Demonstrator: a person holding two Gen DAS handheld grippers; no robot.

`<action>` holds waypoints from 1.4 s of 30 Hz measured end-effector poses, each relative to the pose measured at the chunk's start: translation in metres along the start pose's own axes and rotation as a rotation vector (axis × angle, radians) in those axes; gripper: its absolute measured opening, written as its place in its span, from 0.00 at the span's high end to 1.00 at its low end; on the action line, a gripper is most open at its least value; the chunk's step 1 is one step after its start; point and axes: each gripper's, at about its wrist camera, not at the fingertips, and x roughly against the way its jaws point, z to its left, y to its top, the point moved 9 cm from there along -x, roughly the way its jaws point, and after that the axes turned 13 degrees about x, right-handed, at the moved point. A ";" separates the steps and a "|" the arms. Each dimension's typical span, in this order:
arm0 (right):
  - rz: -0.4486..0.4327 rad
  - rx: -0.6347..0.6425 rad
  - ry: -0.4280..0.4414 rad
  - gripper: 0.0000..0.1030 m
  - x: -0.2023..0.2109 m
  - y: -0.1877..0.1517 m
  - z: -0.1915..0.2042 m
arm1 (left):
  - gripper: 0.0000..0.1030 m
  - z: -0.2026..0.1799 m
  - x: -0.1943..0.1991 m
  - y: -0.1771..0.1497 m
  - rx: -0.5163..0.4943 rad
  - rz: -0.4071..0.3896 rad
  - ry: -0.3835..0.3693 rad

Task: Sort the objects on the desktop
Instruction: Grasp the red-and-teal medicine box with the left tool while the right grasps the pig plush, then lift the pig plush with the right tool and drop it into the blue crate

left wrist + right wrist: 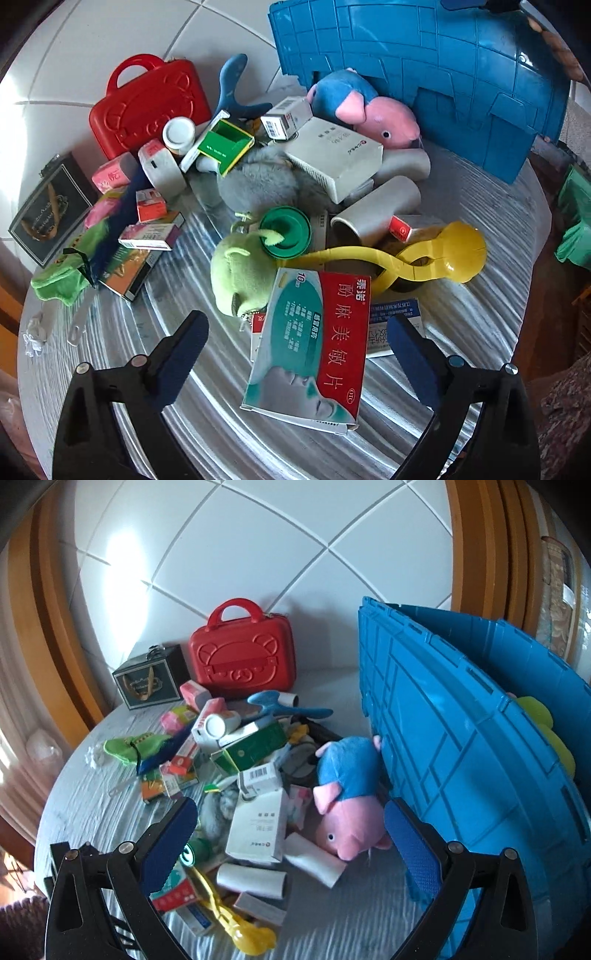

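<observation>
A heap of small things lies on a round table [207, 435]. My left gripper [295, 319] is open, with a red and teal medicine box [310, 350] lying between its fingers; the pads stand clear of it. A green plush [240, 280] and yellow scoop tongs [443, 254] lie just beyond. My right gripper [290, 806] is open above a white carton [258, 830] and a pink and blue pig plush [347, 812], touching neither. The pig plush [373, 110] leans on a blue crate [424, 66].
The blue crate [461, 775] stands tall on the right, close to my right finger. A red case [242, 661] and a dark gift box [151, 683] stand at the back against the tiled wall. White rolls [251, 880] and small cartons fill the middle.
</observation>
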 end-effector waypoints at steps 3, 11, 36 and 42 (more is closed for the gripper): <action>0.052 0.017 0.004 0.00 -0.025 -0.015 -0.002 | 0.22 0.001 -0.015 -0.008 0.025 0.049 -0.030; 0.195 -0.017 0.012 0.00 -0.098 -0.059 -0.028 | 0.32 -0.002 -0.020 -0.017 0.040 0.082 -0.030; 0.492 0.039 -0.208 0.00 -0.262 -0.064 -0.063 | 0.24 0.035 -0.030 -0.032 0.221 0.135 -0.009; 0.414 -0.007 -0.124 0.45 -0.240 -0.048 -0.068 | 0.26 0.039 -0.021 -0.038 0.233 0.126 -0.043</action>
